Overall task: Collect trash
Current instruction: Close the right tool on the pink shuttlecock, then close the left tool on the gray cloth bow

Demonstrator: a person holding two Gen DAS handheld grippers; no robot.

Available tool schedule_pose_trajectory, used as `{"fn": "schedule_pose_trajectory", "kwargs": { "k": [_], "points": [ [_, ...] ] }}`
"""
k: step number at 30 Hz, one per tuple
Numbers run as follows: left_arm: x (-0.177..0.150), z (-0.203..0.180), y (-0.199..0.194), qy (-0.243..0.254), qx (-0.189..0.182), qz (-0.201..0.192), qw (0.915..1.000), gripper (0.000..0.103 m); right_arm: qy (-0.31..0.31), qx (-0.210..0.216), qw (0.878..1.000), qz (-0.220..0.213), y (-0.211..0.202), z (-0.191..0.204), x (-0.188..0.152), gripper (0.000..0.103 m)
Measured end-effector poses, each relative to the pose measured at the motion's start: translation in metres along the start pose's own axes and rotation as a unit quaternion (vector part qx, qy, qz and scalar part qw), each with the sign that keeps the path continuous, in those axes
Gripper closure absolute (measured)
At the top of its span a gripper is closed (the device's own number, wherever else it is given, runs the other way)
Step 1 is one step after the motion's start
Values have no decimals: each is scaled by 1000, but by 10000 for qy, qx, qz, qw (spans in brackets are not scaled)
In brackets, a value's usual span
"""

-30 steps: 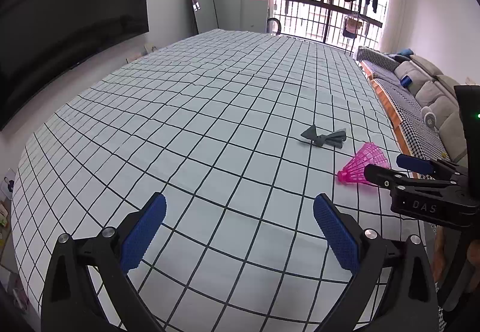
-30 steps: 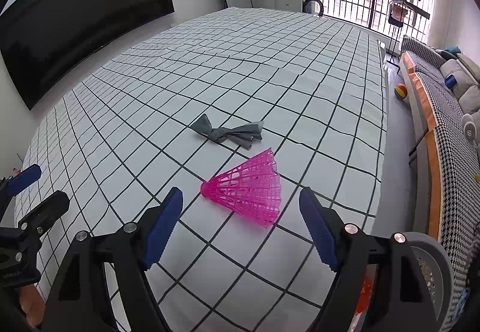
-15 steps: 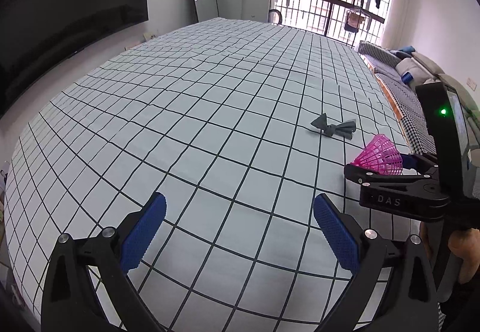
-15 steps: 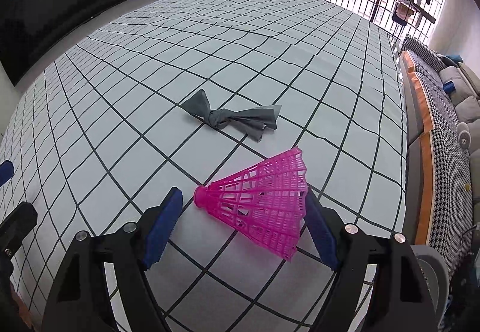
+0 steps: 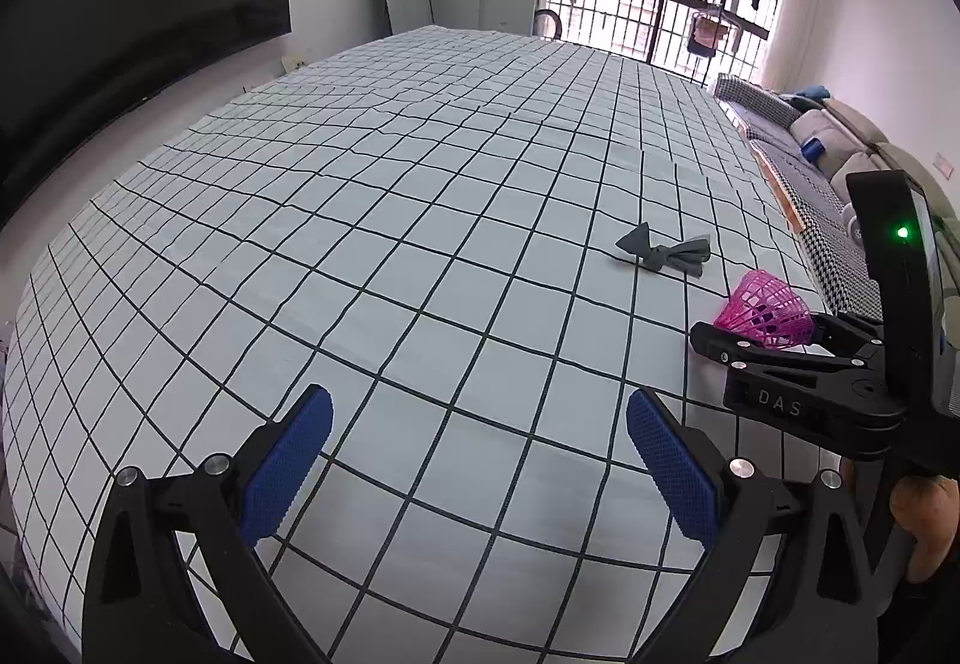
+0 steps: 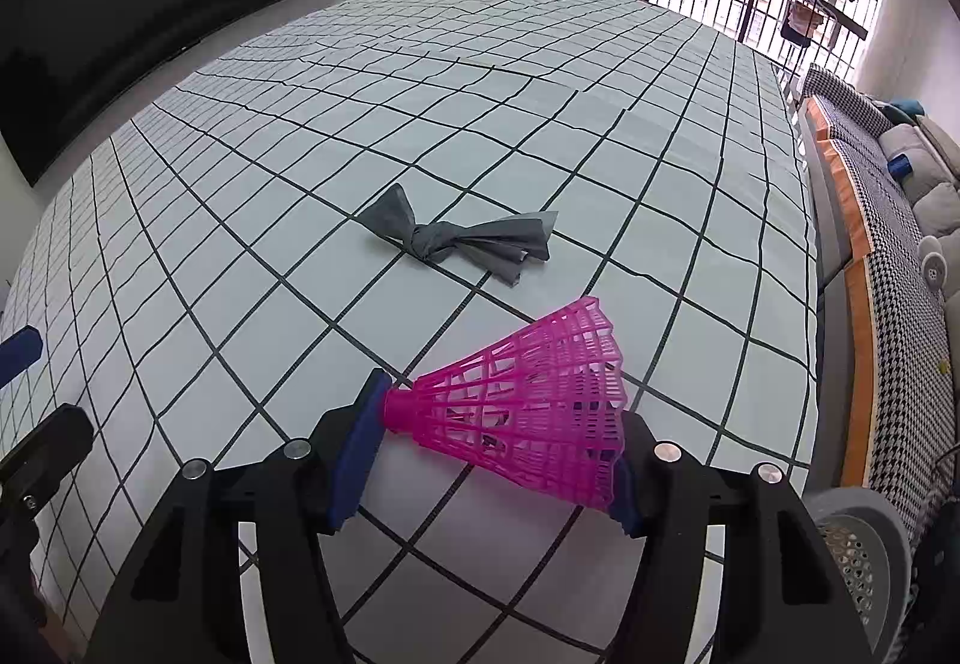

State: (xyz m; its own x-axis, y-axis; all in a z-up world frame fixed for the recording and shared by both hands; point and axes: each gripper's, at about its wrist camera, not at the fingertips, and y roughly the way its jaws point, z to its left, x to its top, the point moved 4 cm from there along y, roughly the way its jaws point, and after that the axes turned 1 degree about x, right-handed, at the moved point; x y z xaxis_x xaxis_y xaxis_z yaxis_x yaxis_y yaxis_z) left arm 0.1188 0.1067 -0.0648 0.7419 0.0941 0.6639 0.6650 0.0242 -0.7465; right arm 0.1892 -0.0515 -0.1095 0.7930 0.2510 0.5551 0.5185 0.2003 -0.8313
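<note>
Two grippers show. Right gripper [image 6: 495, 445]: its blue pads have just been closing onto one pink plastic mesh shuttlecock [image 6: 522, 412] lying sideways on the white black-gridded sheet [image 6: 300, 153]; the left pad touches the cork end, the right pad sits mostly hidden behind the skirt, seemingly pressing. Left gripper [image 5: 480, 460] is spread wide over bare sheet, holding nothing. One grey knotted scrap [image 6: 462, 238] lies just beyond the shuttlecock. One grey perforated bin [image 6: 864, 550] is cut off at the corner.
</note>
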Motion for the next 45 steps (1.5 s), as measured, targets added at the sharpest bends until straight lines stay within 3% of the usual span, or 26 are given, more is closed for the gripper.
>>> {"fn": "schedule_pose_trajectory", "kwargs": {
  "k": [12, 22, 27, 31, 38, 41, 45],
  "points": [
    [37, -46, 8, 456, -305, -104, 9984, 6, 505, -150, 9965, -654, -75, -39, -29, 43],
    [66, -82, 69, 869, -354, 280, 9952, 6, 1106, -354, 9901, -788, -119, -84, -81, 43],
    [73, -95, 91, 1166, -177, 289, 9926, 6, 1399, -409, 9855, -870, -135, -104, -97, 43],
    [75, -106, 109, 1251, -320, 572, 9900, 6, 1501, -461, 9834, -911, -141, -114, -102, 43],
    [77, -117, 127, 1391, -308, 607, 9879, 7, 1607, -426, 9815, -951, -142, -119, -107, 43],
    [79, -120, 132, 1399, -440, 639, 9871, 18, 1630, -426, 9809, -969, -143, -120, -109, 43],
    [77, -125, 127, 1390, -731, 620, 9856, 55, 1687, -425, 9800, -962, -144, -123, -111, 43]
  ]
}}
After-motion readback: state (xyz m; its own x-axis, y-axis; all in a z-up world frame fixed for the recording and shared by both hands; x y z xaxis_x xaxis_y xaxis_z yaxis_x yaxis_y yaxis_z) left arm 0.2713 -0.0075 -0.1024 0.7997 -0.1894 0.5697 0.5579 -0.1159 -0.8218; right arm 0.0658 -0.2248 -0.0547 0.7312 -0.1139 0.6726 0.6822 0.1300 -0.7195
